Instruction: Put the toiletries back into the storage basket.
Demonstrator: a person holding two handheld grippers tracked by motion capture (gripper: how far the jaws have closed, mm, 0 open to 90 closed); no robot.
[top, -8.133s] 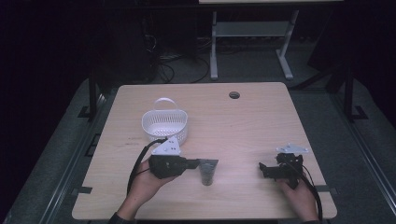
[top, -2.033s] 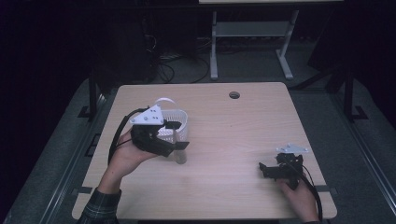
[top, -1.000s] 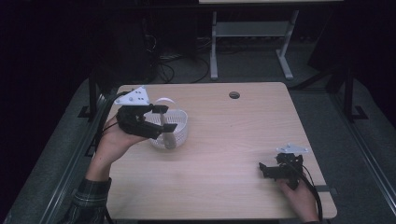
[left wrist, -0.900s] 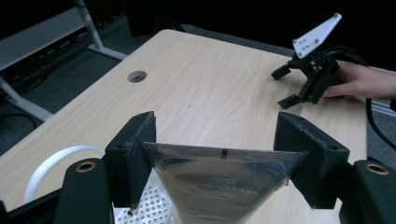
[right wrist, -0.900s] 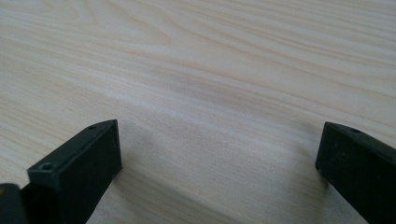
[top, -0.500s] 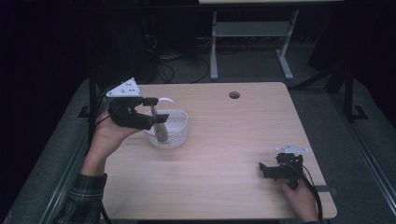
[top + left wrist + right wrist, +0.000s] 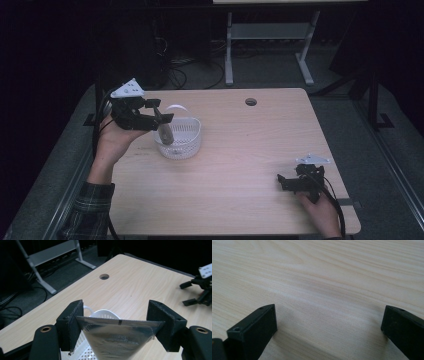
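Observation:
My left gripper [image 7: 161,110] is raised at the table's left and shut on a silver foil pouch [image 7: 165,132]. The pouch hangs point-down over the left rim of a white perforated basket [image 7: 189,144]. In the left gripper view the pouch [image 7: 117,337] spans the gap between both jaws of the left gripper [image 7: 117,321], with the basket [image 7: 106,313] just beyond and below it. My right gripper [image 7: 283,183] rests on the table at the front right. It stands open, and the right gripper view has bare wood between the right gripper's [image 7: 329,325] jaws.
The wooden table [image 7: 240,150] has a round cable hole [image 7: 251,102] near its back edge. A metal stand [image 7: 265,35] and cables lie on the dark floor behind. The other gripper [image 7: 200,290] appears far right in the left gripper view.
My left gripper has lifted the pouch from the table's front centre and carried it back and left to above the basket. The right gripper has stayed put.

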